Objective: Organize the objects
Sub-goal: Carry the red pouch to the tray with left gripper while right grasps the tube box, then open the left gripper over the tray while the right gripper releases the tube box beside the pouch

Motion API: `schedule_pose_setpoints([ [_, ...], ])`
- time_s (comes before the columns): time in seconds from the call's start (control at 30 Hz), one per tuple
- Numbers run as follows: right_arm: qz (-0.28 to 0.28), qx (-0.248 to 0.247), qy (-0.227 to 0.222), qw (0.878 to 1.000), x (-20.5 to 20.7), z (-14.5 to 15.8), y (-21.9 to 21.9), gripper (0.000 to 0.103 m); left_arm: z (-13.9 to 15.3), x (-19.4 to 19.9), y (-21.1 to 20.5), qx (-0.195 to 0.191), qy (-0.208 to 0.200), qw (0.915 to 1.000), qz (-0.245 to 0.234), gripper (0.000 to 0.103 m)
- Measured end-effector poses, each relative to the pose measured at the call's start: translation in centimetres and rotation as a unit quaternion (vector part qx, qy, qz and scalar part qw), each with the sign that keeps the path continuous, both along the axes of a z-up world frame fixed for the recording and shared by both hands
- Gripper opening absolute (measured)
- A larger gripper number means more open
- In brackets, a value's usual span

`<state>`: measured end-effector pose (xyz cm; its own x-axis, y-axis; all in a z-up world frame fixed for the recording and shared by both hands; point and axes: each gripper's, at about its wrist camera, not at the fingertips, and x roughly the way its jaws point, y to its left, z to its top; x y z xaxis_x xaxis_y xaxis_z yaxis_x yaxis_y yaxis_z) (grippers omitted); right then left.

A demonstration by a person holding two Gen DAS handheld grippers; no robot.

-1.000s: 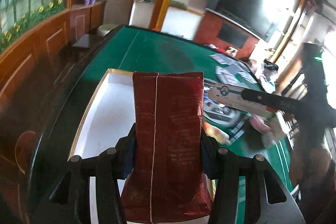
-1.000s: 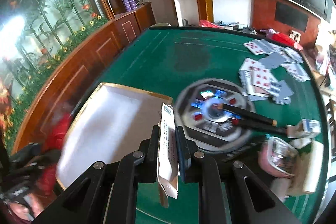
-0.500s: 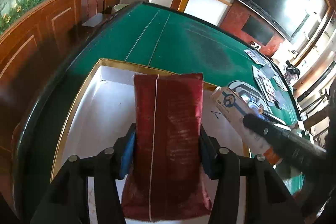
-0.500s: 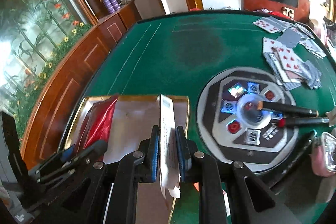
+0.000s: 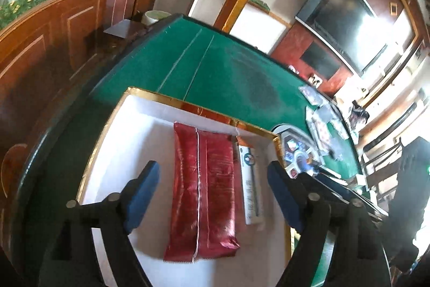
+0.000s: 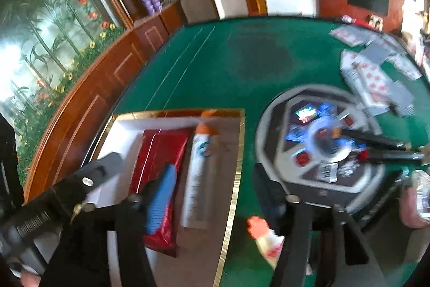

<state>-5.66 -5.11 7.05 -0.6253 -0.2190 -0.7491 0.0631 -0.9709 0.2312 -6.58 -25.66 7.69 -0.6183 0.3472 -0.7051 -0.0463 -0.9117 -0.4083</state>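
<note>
A red foil packet [image 5: 204, 192] lies flat in the white, gold-rimmed box [image 5: 139, 131]. A white tube with an orange cap [image 5: 250, 184] lies right beside it. My left gripper [image 5: 212, 195] is open above the packet, jaws wide on either side. In the right wrist view the packet [image 6: 158, 160] and the tube [image 6: 197, 174] lie side by side in the box [image 6: 233, 179]. My right gripper [image 6: 215, 195] is open and empty above the tube and the box's right rim.
The box sits on a green felt table [image 5: 228, 71]. A round grey console [image 6: 319, 141] with two dark pens [image 6: 376, 144] is right of it. Playing cards [image 6: 376, 77] are scattered at the far right. A small orange-and-white item [image 6: 264, 236] lies near the front edge.
Both grippers opened. The red packet and the white tube left the jaws and now lie flat in the box. Both grippers pulled back a little.
</note>
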Motion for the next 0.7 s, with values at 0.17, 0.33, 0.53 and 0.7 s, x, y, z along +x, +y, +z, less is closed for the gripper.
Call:
schedule_pose_setpoints([
  [0.17,-0.01,0.047,0.051,0.998,4.1,2.9,3.4,0.086,3.2,4.3,1.5,-0.01,0.05,0.9987,-0.004,0.088],
  [0.33,-0.077,0.081,0.114,0.987,8.7,4.4,8.3,0.096,4.6,7.7,5.9,-0.018,0.079,0.9955,-0.05,0.094],
  [0.53,-0.131,0.09,0.139,0.977,12.0,2.5,13.6,0.096,2.5,10.0,14.1,-0.036,0.065,0.9909,-0.113,0.095],
  [0.7,-0.163,0.116,0.167,0.965,13.4,1.4,17.0,0.096,-1.6,8.6,17.9,-0.074,0.008,0.994,-0.081,0.095],
])
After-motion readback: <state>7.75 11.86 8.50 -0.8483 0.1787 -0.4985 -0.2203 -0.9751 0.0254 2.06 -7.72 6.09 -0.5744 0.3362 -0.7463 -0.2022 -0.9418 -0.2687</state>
